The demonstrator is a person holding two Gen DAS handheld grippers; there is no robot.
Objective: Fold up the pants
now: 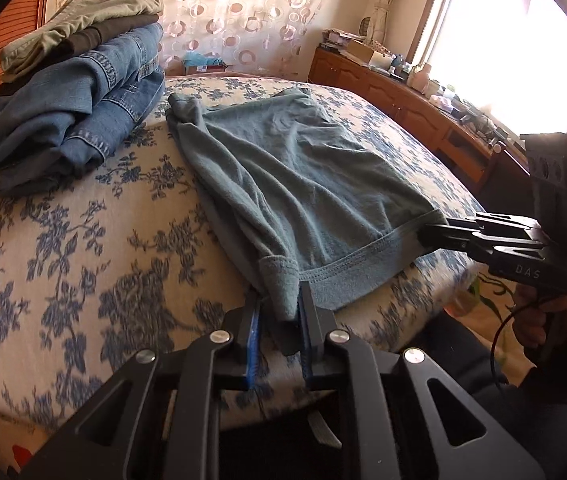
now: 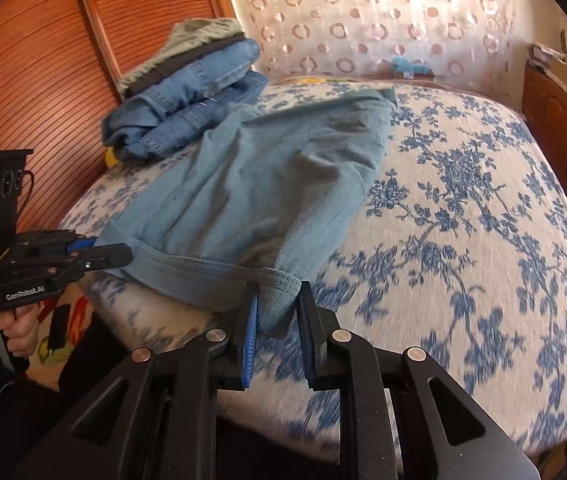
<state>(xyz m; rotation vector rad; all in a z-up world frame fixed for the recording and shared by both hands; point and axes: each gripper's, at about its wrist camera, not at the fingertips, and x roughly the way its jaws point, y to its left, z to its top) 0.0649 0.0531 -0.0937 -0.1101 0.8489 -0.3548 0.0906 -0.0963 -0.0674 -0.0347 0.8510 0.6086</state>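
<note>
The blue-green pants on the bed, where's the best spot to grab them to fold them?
Probably the two near hem corners, from the bed's near edge. The pants lie flat there, and the left gripper and right gripper already pinch them.

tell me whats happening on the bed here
A person is folding a pair of teal pants spread on a floral bedspread, holding a gripper in each hand. The left gripper is clamped on one near corner of the hem and the right gripper on the other, jaws nearly shut on the cloth. The far end of the pants lies flat. A stack of folded jeans and trousers sits at the far left.
</note>
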